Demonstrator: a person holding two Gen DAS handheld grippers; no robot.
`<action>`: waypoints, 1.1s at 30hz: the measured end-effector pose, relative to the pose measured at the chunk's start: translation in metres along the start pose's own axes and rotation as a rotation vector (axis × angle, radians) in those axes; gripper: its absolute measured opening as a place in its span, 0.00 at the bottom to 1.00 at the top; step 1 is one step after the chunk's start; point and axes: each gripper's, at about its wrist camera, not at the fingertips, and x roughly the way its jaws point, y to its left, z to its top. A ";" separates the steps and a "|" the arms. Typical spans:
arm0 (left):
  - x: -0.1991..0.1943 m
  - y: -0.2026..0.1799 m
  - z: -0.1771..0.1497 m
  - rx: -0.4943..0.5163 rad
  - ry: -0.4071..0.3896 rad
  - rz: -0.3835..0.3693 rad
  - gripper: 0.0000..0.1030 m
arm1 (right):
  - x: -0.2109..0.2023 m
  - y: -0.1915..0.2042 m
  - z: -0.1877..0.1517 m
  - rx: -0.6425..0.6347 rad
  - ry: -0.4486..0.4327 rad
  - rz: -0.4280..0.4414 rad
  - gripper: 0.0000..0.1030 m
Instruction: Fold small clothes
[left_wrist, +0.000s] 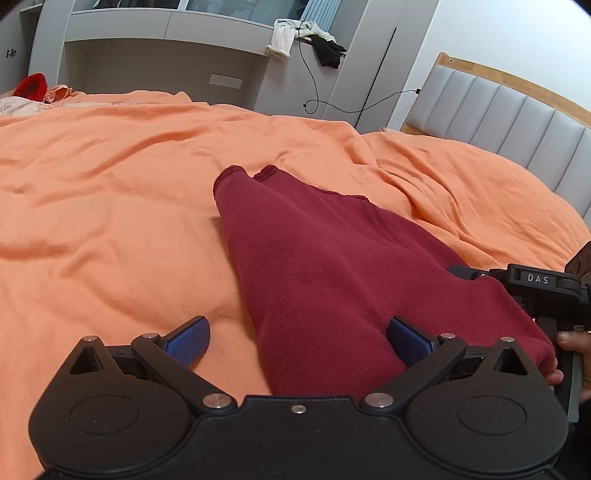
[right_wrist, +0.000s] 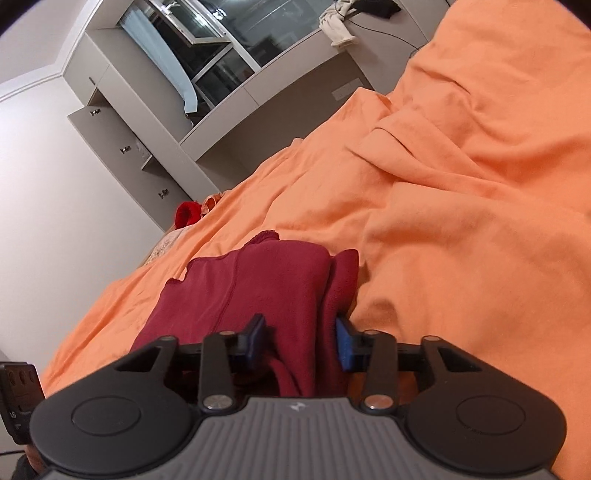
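On the near part of the orange bed cover (left_wrist: 110, 221), the dark red garment (left_wrist: 314, 258) stretches away from both grippers, its near edge lying between the half-open right gripper (right_wrist: 301, 341) fingers and beside the wide-open left gripper (left_wrist: 297, 339).

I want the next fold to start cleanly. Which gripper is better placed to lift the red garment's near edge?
Probably the right gripper: bunched cloth of the red garment sits between its narrowed fingers. The left gripper gapes wide, half over bare orange sheet.
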 end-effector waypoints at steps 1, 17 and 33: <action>0.000 0.000 0.000 -0.001 0.000 0.000 1.00 | 0.000 0.000 0.000 -0.001 -0.001 0.001 0.37; 0.003 0.006 -0.001 -0.030 0.004 -0.019 1.00 | 0.001 -0.004 -0.002 0.035 -0.007 0.017 0.40; 0.000 0.003 0.003 -0.077 0.026 -0.118 0.63 | -0.005 0.016 -0.007 -0.066 -0.071 0.014 0.17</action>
